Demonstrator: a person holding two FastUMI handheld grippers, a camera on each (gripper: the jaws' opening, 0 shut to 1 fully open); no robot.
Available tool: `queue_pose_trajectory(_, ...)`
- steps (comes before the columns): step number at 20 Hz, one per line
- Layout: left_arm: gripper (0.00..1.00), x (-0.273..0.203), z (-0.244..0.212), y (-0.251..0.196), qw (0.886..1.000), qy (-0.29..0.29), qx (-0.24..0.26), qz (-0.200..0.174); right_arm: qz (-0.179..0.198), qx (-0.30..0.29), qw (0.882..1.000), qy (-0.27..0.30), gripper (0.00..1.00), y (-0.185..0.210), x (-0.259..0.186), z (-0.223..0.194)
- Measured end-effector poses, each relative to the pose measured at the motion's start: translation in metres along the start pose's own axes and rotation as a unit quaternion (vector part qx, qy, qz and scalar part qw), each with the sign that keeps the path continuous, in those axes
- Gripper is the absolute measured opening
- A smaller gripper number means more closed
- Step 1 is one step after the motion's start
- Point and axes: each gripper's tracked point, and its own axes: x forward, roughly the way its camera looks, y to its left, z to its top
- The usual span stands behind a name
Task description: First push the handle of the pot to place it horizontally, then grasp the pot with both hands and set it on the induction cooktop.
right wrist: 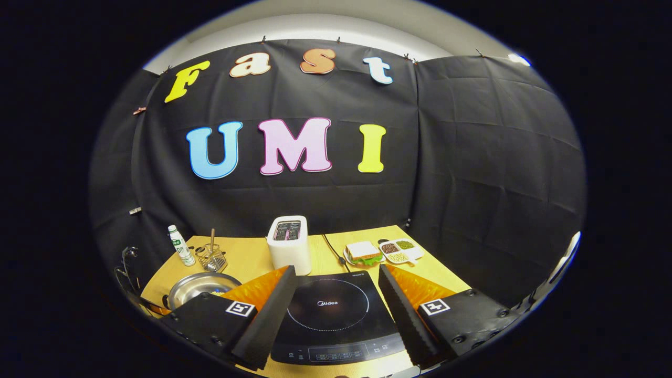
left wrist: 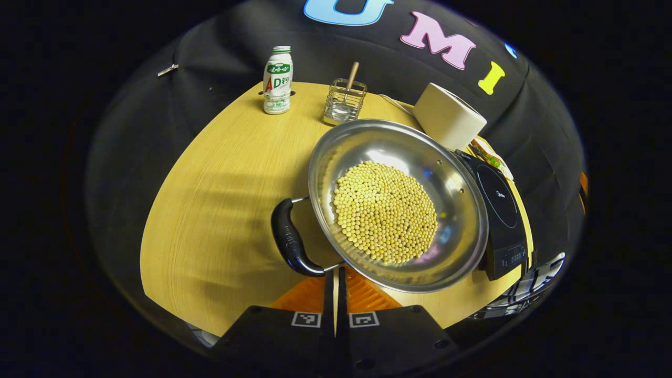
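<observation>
My left gripper has its fingers pressed together, just below the pot's black handle. The steel pot, holding yellow beans, sits on the wooden tabletop touching the induction cooktop. My right gripper is spread wide above that cooktop, whose glass bears a brand mark I won't read off. A labelled white bottle stands near the black cloth wall, beside a glass holder and a white toaster.

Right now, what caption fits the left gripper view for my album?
Shut tongs near the black handle of a steel pot of soybeans.
</observation>
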Motion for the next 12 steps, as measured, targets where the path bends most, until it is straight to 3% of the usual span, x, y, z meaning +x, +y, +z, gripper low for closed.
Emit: queue_pose_trajectory(12,0.05,0.022,0.056,0.053,0.999,-0.02,0.019,0.034,0.018,-0.005,0.999,0.038,0.98,0.026,0.014,-0.02)
